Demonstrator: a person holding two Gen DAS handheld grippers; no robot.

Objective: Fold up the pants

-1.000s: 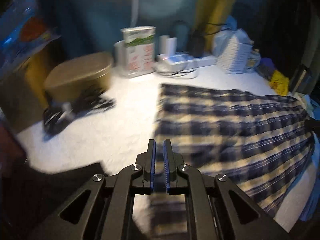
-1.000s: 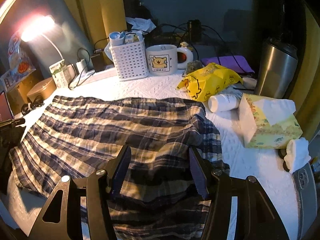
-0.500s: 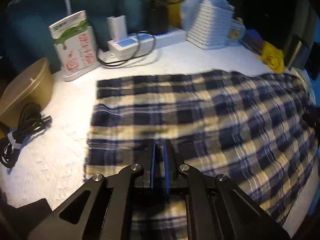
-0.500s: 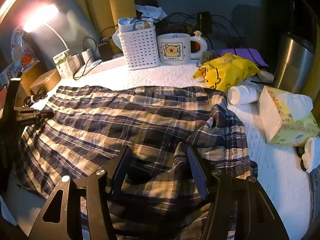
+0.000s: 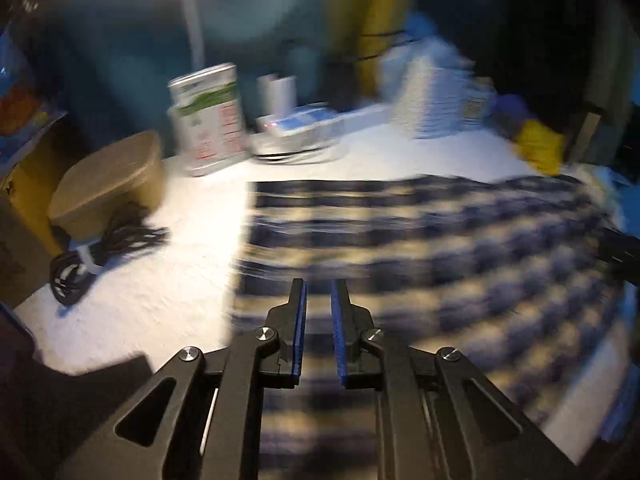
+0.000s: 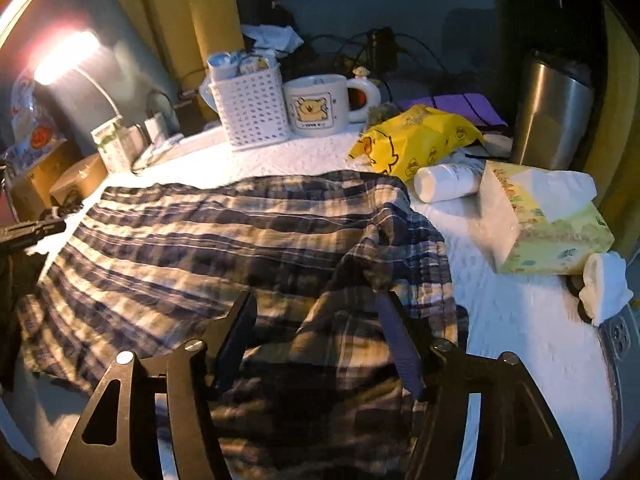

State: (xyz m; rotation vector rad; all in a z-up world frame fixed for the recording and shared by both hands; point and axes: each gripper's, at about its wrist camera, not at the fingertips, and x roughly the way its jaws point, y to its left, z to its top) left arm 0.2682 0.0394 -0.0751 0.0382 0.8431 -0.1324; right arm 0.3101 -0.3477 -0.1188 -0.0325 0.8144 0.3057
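Blue-and-cream plaid pants (image 6: pixel 200 240) lie spread on the white-covered table (image 6: pixel 500 320), and their right end is bunched into a raised ridge. My right gripper (image 6: pixel 318 300) hangs over that ridge. Its jaws are opening wide with the ridge between them, and the pads do not press on it. In the blurred left wrist view the pants (image 5: pixel 400 240) fill the right half. My left gripper (image 5: pixel 319 286) is above their left end, its jaws opening to a narrow gap with nothing pinched. Each gripper shows at the edge of the other's view: the left gripper (image 6: pixel 28 232) and the right gripper (image 5: pixel 620 248).
Behind the pants stand a white basket (image 6: pixel 252 112), a bear mug (image 6: pixel 320 104), a yellow bag (image 6: pixel 416 140), a white bottle (image 6: pixel 444 182), a tissue box (image 6: pixel 544 224) and a steel tumbler (image 6: pixel 552 116). A brown round box (image 5: pixel 108 184), a cable bundle (image 5: pixel 92 256) and a carton (image 5: pixel 208 120) sit at the left.
The left gripper swung sideways over the pants' left end and its jaws parted a little. The pants' right end bunched into a ridge, and the right jaws widened slightly.
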